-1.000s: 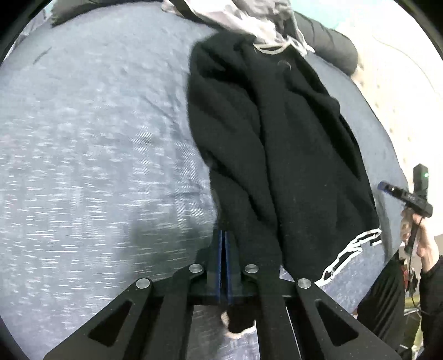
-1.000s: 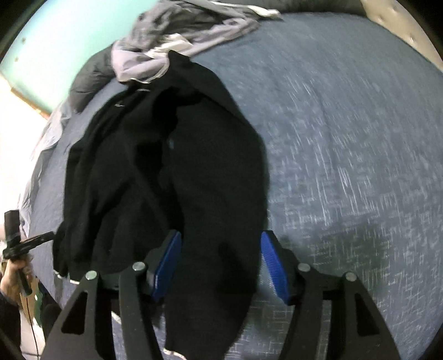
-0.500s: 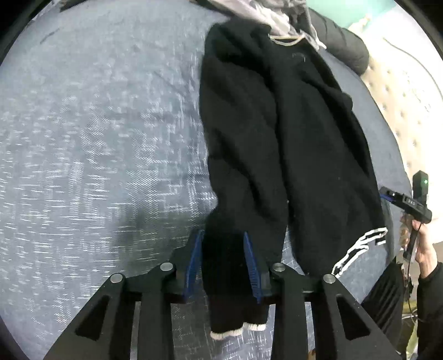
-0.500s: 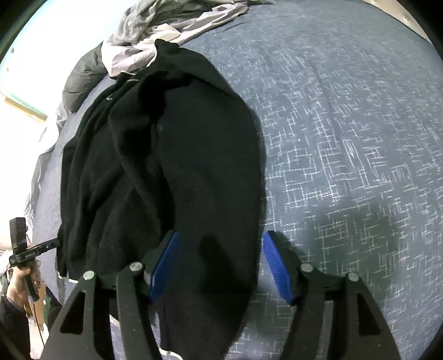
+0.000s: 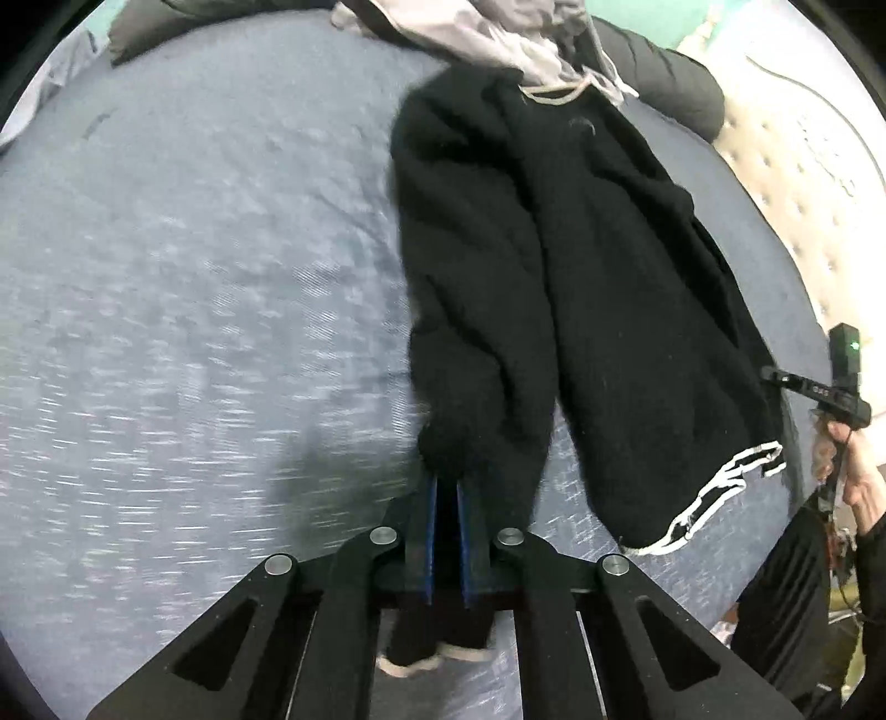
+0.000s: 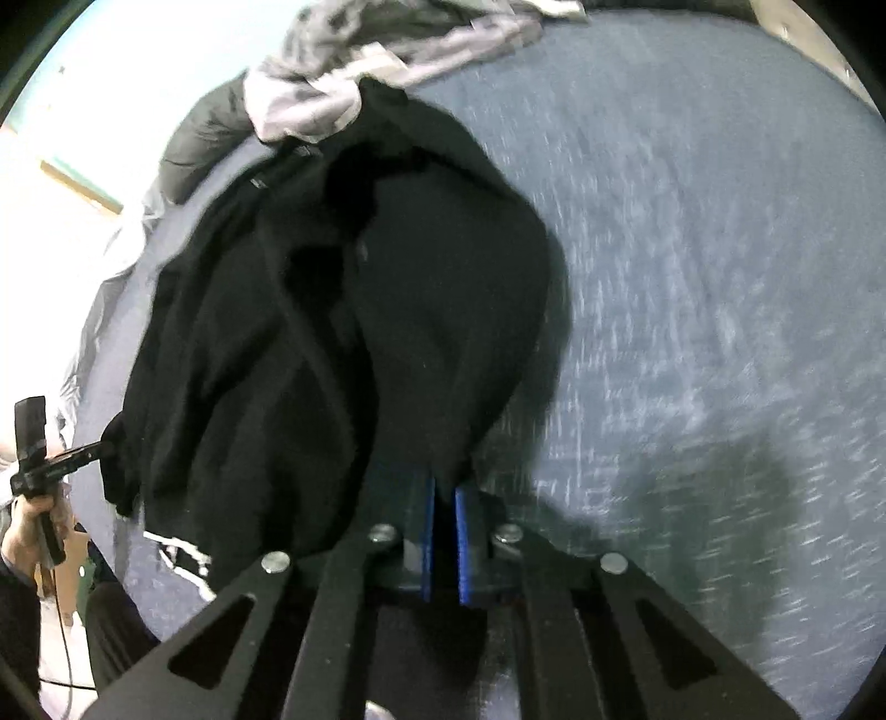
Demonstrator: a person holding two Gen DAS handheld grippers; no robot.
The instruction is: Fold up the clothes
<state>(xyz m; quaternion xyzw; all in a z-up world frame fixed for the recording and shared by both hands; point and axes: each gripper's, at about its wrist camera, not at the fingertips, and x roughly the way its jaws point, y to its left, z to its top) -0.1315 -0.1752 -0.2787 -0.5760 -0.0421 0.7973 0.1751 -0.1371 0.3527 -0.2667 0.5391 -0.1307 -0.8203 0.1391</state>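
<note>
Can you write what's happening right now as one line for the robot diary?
step: grasp | left gripper: shut on black sweater | right gripper: shut on black sweater | surface: blue bedspread

A blue-grey speckled bed cover [image 5: 194, 277] meets a cream tufted headboard [image 5: 797, 166] and teal wall [image 5: 692, 33].

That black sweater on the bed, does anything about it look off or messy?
Yes. The black sweater lies rumpled and bunched lengthwise on the blue bedspread, not flat. Both tongs, left and right, pinch its fabric. Its collar end touches a heap of grey clothes.
</note>
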